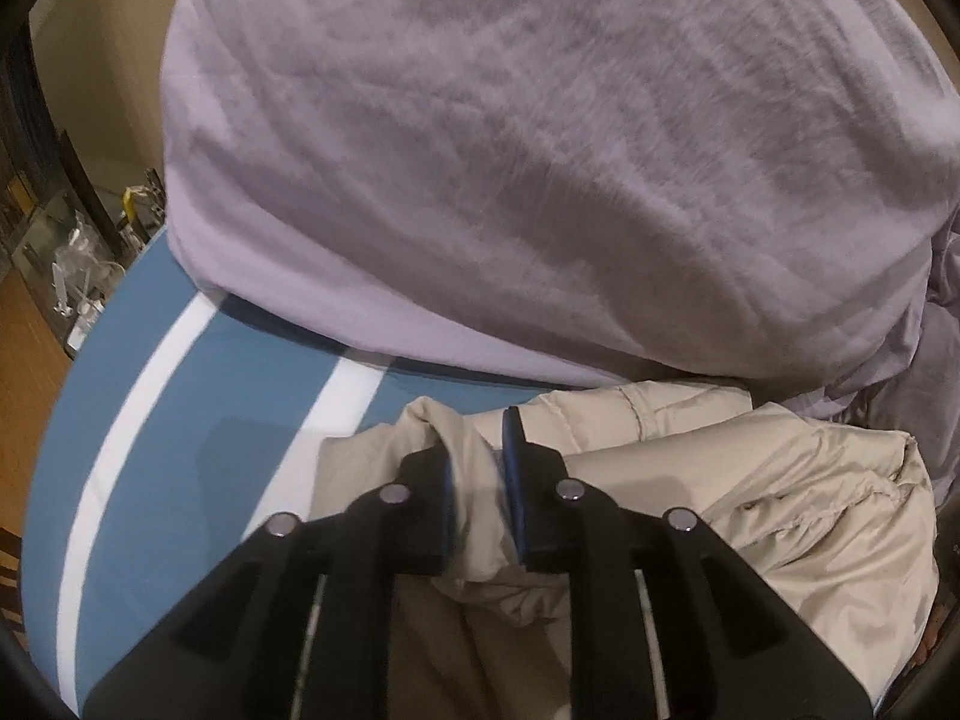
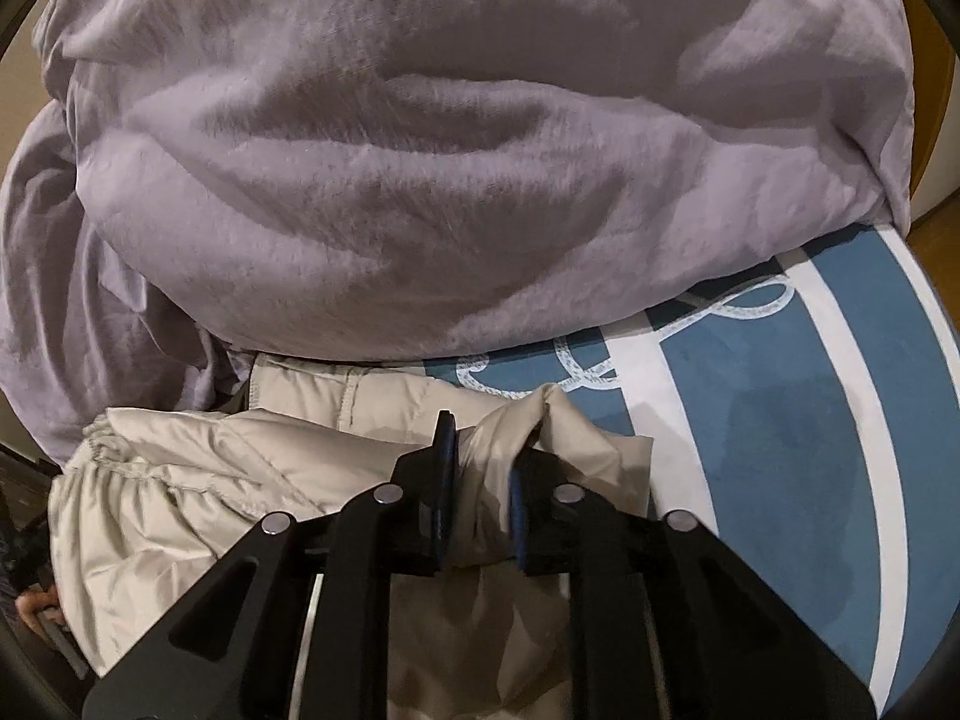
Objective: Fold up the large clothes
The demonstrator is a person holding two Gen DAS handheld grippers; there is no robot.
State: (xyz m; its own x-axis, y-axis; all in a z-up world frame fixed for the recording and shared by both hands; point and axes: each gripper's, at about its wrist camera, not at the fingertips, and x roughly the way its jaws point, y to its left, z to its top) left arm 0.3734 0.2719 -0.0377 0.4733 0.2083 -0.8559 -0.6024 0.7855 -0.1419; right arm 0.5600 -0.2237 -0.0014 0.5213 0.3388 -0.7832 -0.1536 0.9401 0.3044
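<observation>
The left hand-held gripper (image 1: 480, 468) is clamped on a bunched corner of the beige jacket (image 1: 780, 480). The right hand-held gripper (image 2: 483, 468) pinches the other corner the same way. Holding both corners likely lets the person lay one edge down straight for a fold.

The jacket lies on the blue striped bed cover (image 1: 180, 420), right under and beside both grippers. Its long way seems to run across, from one gripper to the other. A big purple blanket (image 2: 420, 180) is heaped just past the grippers.

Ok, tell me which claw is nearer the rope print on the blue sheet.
Right. The right claw grips the beige jacket just below the rope print; the left claw sees only stripes.
</observation>
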